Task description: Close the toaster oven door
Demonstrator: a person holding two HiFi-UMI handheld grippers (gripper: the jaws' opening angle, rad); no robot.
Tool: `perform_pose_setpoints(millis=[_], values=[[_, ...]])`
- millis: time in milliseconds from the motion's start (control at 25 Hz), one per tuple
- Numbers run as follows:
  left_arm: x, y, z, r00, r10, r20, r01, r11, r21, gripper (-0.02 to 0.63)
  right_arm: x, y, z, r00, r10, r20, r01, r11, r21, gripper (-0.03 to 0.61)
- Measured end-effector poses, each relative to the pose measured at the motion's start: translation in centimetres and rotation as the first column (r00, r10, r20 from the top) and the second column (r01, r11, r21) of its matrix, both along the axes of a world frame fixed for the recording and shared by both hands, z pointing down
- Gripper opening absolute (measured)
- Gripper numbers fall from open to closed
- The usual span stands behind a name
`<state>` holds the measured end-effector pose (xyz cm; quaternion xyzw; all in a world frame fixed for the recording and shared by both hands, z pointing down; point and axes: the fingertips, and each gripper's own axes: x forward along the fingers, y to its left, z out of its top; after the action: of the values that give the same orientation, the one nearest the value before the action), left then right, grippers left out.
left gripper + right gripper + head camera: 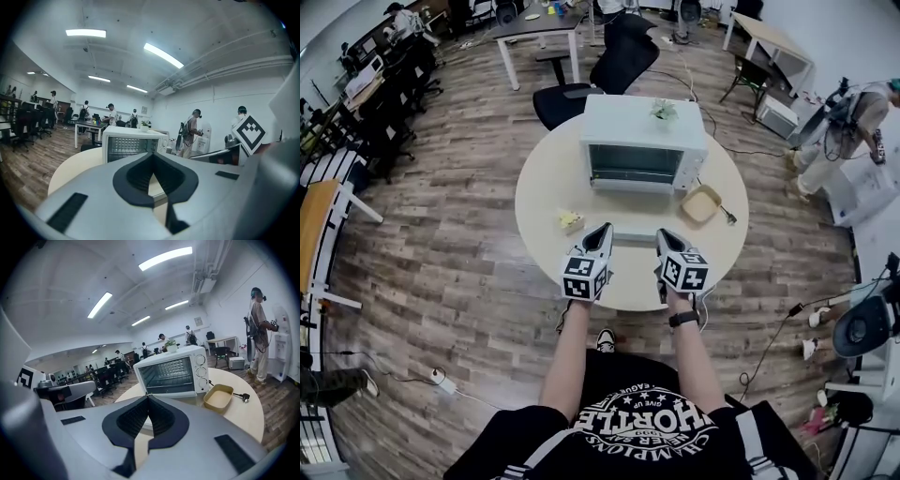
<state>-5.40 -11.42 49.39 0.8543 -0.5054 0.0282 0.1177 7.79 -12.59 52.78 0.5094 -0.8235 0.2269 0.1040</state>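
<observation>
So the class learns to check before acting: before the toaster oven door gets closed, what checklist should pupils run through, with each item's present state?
1. Toaster oven door open, lying flat toward the person: ok.
2. Left gripper free: ok, jaws shut, nothing between them.
3. Right gripper free: ok, jaws shut, empty.
4. Door's swing path free: ok; the tan tray sits to its right and the yellow item to its left, both off the door.
5. Oven cavity free of anything sticking out: ok, only the rack shows.
6. Grippers touching the door's front edge: cannot tell.
</observation>
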Motion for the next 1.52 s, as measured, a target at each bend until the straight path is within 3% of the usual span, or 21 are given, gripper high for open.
perform_pose_setpoints(millis=[240, 680, 1520], values=[[-1.0, -1.3, 3.2, 1.000, 0.028, -0.010, -0.028, 1.000, -0.015, 0.018, -0.9, -0.9, 2.7, 0.998, 0.035, -0.050, -0.035, 0.999, -0.005, 0.008], [-1.9, -2.1, 10.0, 0.998, 0.063, 0.007, -0.061, 0.989, -0.133, 0.020, -0.2, -0.9, 8.5, 0.993, 0.072, -0.092, -0.080, 0.993, -0.085, 0.023], [-2.6, -4.2, 19.1, 0.999, 0.006, 0.043, 0.008, 0.947, -0.320, 0.096, 3.8, -3.3, 16.3, 0.989, 0.113, -0.098, -0.132, 0.965, -0.227, 0.121]])
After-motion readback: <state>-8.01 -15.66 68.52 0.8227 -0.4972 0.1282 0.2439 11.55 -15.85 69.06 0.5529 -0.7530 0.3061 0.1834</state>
